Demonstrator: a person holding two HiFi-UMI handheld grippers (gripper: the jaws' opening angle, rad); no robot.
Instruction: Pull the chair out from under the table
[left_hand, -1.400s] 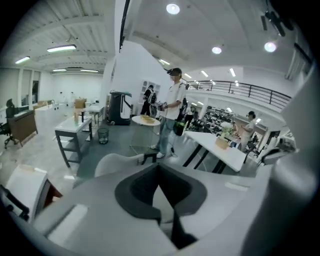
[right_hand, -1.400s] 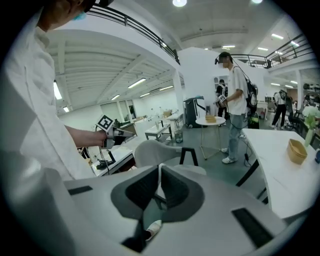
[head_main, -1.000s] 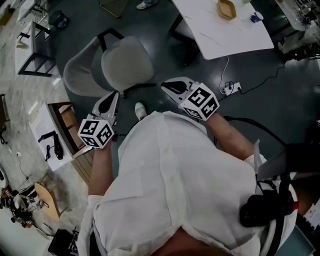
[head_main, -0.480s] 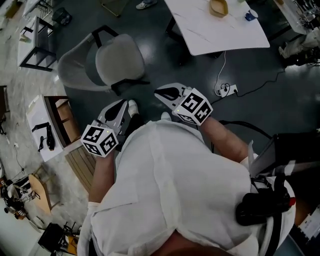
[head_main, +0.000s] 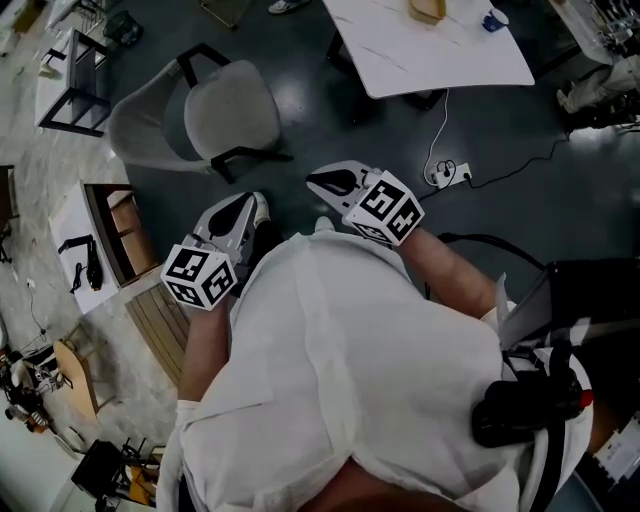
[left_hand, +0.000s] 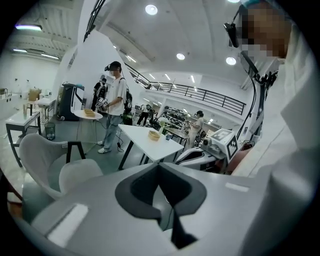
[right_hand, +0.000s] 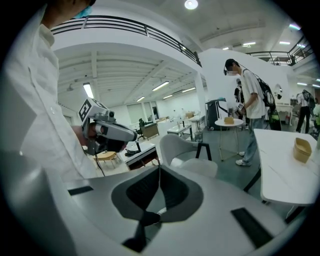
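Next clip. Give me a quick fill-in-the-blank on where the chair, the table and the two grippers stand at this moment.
1. In the head view, the grey chair stands clear of the white table, on that table's ___ side.
2. The left gripper and the right gripper both have their jaws ___, with nothing between them.
3. The tan bowl rests on the ___.

Missing words: left; shut; table.

I see my white left gripper (head_main: 243, 205) and white right gripper (head_main: 322, 180) now farther back from the pale grey shell chair (head_main: 218, 118).
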